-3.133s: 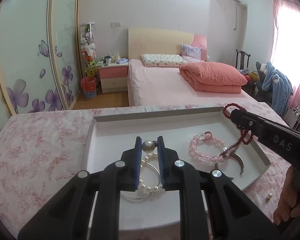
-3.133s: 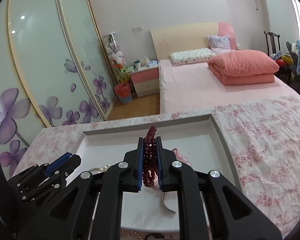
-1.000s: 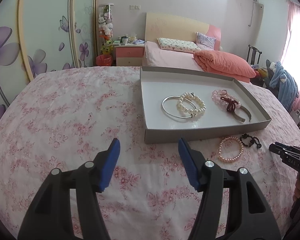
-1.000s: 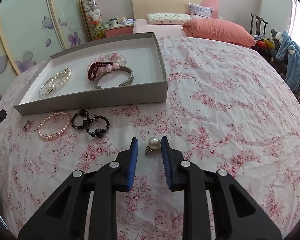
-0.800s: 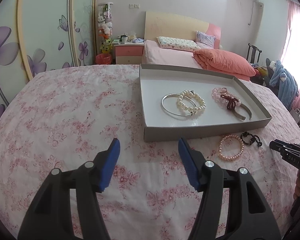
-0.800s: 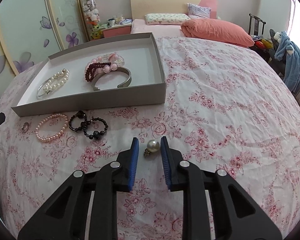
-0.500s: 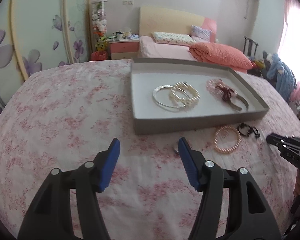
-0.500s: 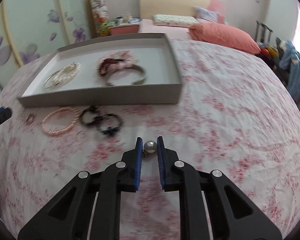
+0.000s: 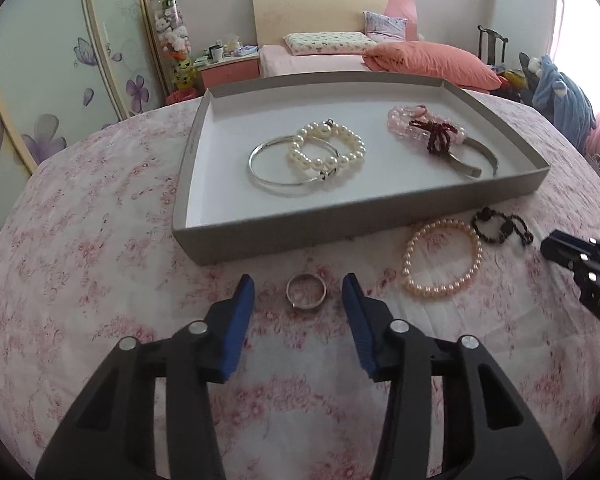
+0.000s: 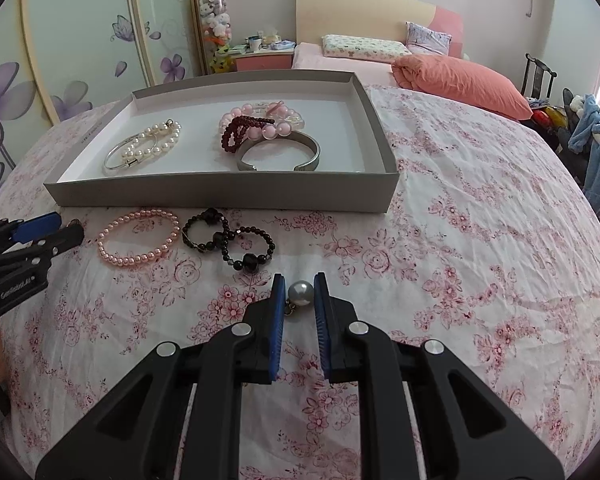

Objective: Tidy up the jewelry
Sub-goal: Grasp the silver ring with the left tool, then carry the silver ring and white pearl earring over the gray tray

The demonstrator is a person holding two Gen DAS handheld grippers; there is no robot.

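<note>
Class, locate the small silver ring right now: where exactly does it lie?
In the left wrist view, the silver ring lies on the floral cloth between the open left hand-held gripper fingers, just outside the tray's near wall, left of the pink pearl bracelet.

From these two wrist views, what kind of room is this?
Most likely a home bedroom: a bed with a headboard stands behind the cloth-covered table, beside a pink nightstand and a floral sliding wardrobe.
</note>
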